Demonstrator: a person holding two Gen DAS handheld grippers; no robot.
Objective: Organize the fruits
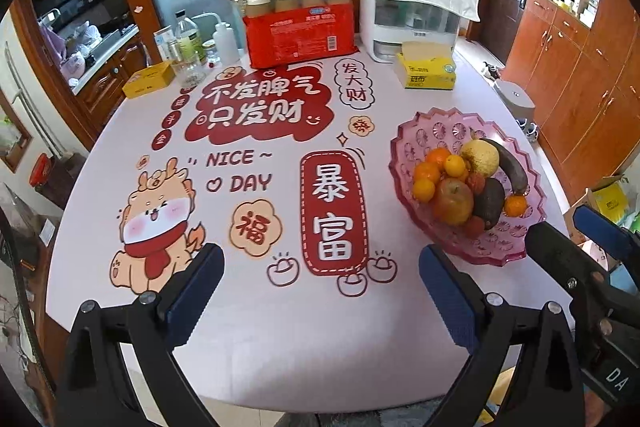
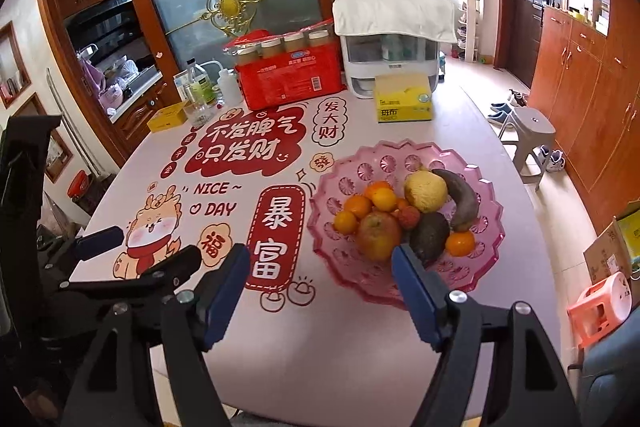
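A pink scalloped bowl (image 1: 460,123) (image 2: 400,147) stands on the right side of the printed tablecloth. It holds an apple (image 1: 454,201) (image 2: 378,235), a yellow pear (image 1: 480,157) (image 2: 426,191), an avocado (image 1: 490,203) (image 2: 430,237), a dark banana (image 1: 510,165) (image 2: 460,201), several oranges (image 1: 438,159) (image 2: 358,207) and lychees (image 2: 408,217). My left gripper (image 1: 320,287) (image 2: 140,251) hovers open over the table's near edge, left of the bowl, with nothing in it. My right gripper (image 2: 322,291) (image 1: 576,231) is open and empty too, just in front of the bowl, its right finger overlapping the near rim.
Along the far edge stand a red pack of bottles (image 1: 300,23), a white container under a cloth (image 1: 412,7), a yellow tissue box (image 1: 428,71), several bottles (image 1: 188,43) and a yellow tin (image 1: 148,79). A grey stool (image 2: 528,135) is on the floor to the right.
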